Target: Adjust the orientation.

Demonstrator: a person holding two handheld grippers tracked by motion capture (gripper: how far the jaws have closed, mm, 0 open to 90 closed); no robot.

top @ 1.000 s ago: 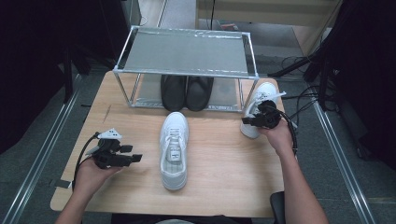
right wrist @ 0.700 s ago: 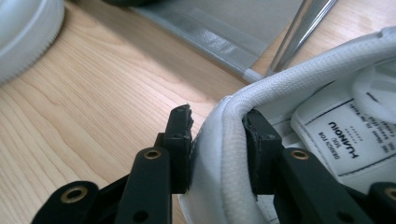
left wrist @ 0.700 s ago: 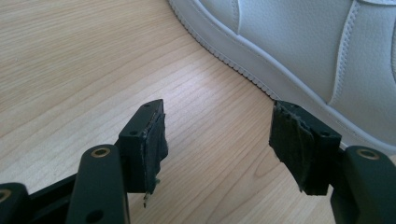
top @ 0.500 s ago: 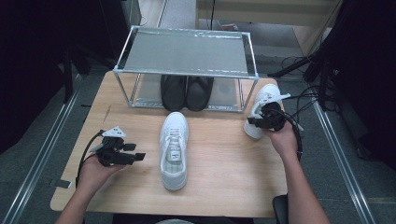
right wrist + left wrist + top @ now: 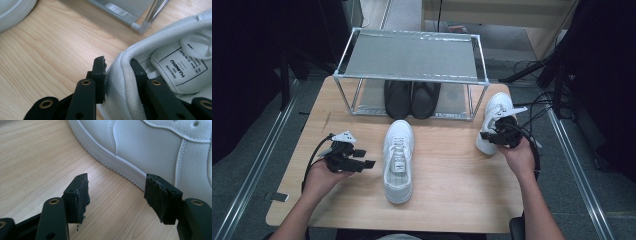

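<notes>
Two white sneakers lie on the wooden table point(image 5: 452, 190). One sneaker point(image 5: 398, 160) lies in the middle, toe toward me; its side wall point(image 5: 162, 147) is just beyond my left gripper point(image 5: 368, 163) point(image 5: 117, 195), which is open with bare wood between its jaws. The other sneaker point(image 5: 498, 111) lies at the right by the rack's corner. My right gripper point(image 5: 486, 135) point(image 5: 117, 72) grips its collar wall point(image 5: 120, 82), one jaw outside and one inside the shoe. These jaws have just been closing on that wall.
A metal rack point(image 5: 412, 55) stands at the back of the table with a pair of black shoes point(image 5: 412, 97) under its shelf. Its corner leg point(image 5: 151, 13) is close beside the held sneaker. Cables trail off the table's right side.
The right hand and its sneaker have shifted a little to the right. The left gripper has edged rightward, nearer the middle sneaker.
</notes>
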